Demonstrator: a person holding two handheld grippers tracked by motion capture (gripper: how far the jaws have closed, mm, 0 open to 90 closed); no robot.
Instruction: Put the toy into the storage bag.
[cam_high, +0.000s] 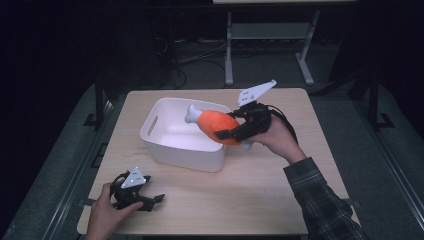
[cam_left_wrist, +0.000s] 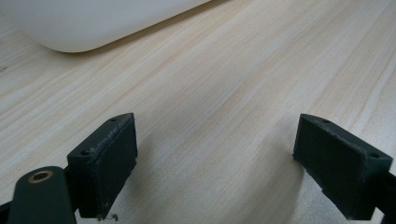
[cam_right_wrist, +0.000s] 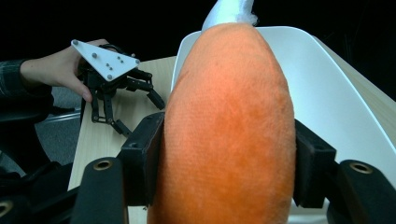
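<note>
On the pale wooden table (cam_high: 260, 190), in a dark room, we see a white bin (cam_high: 182, 145). The right gripper (cam_high: 240, 131) is clamped on an orange plush drumstick (cam_high: 220, 126) held over the bin's right rim, its long axis slanting, white bone end up-left over the bin. We can read no writing anywhere. The left gripper (cam_high: 150, 199) rests at the near-left table edge, jaws wide apart, holding nothing.
</note>
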